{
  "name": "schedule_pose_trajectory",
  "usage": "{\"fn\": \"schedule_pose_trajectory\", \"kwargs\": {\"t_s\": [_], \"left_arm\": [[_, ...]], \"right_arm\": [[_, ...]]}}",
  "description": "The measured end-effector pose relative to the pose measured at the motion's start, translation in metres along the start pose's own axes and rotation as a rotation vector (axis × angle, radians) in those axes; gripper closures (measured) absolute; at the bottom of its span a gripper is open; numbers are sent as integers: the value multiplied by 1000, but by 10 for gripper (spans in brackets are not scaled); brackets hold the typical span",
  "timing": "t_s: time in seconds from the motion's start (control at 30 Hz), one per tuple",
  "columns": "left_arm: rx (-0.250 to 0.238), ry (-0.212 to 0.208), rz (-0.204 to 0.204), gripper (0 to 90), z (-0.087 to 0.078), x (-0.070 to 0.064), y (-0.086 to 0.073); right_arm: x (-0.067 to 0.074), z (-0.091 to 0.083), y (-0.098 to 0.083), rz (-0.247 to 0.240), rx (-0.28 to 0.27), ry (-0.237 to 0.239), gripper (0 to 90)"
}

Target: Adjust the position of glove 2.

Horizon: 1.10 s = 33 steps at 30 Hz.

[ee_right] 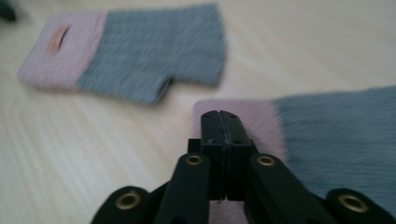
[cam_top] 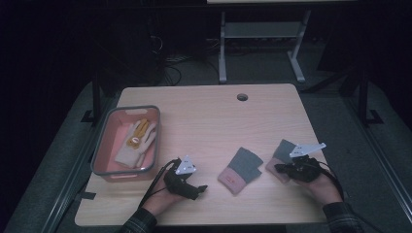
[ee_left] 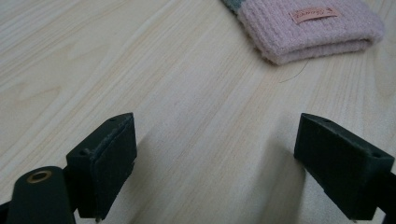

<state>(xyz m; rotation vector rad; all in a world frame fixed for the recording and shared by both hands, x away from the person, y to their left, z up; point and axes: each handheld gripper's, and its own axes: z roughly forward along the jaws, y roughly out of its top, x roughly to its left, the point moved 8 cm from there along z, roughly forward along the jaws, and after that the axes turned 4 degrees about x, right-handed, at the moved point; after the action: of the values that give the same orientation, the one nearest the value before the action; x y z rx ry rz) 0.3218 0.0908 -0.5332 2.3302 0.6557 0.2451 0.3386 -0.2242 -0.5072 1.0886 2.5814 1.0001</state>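
Note:
Two grey knit fingerless gloves with pink cuffs lie on the wooden table (cam_top: 204, 121). One glove (cam_top: 240, 170) (ee_right: 135, 51) is at the centre front, and its pink cuff (ee_left: 313, 28) bears a small label. The other glove (cam_top: 282, 151) (ee_right: 336, 140) lies to its right. My right gripper (cam_top: 278, 168) (ee_right: 219, 116) is shut, jaws pressed together with no fabric seen between them, its tip over that glove's pink cuff. My left gripper (cam_top: 197, 189) (ee_left: 215, 158) stands open just above bare wood, left of the centre glove, nothing between its jaws.
A pink basket with a grey rim (cam_top: 103, 138) stands at the left and holds a white and yellow pair of gloves (cam_top: 136, 145). A cable hole (cam_top: 242, 97) is near the table's far edge. A metal desk frame (cam_top: 262, 43) stands on the floor beyond.

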Motion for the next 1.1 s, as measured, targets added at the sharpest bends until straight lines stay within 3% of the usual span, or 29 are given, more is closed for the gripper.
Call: {"fn": "schedule_pose_trajectory", "kwargs": {"t_s": [0.13,0.23,0.33,0.37,0.47,0.6,0.73,0.93,1.1], "left_arm": [[0,0,0,123,0,0,0],[2,-1,-2,123,0,0,0],[3,0,-1,123,0,0,0],[3,1,0,123,0,0,0],[3,2,1,123,0,0,0],[2,3,2,123,0,0,0],[2,2,1,123,0,0,0],[2,0,-1,123,0,0,0],[3,0,0,123,0,0,0]], "right_arm": [[-23,-9,3,27,-42,-93,721],[-40,-10,-1,57,-42,-130,614],[-51,-7,-5,81,-38,-131,547],[-52,-5,-6,94,-37,-111,528],[-51,2,-8,81,-27,-93,499],[-52,9,-11,49,-18,-128,559],[-50,10,-12,52,-10,-148,617],[-49,10,-11,29,4,-148,801],[-49,9,-12,63,-2,-133,832]]}}
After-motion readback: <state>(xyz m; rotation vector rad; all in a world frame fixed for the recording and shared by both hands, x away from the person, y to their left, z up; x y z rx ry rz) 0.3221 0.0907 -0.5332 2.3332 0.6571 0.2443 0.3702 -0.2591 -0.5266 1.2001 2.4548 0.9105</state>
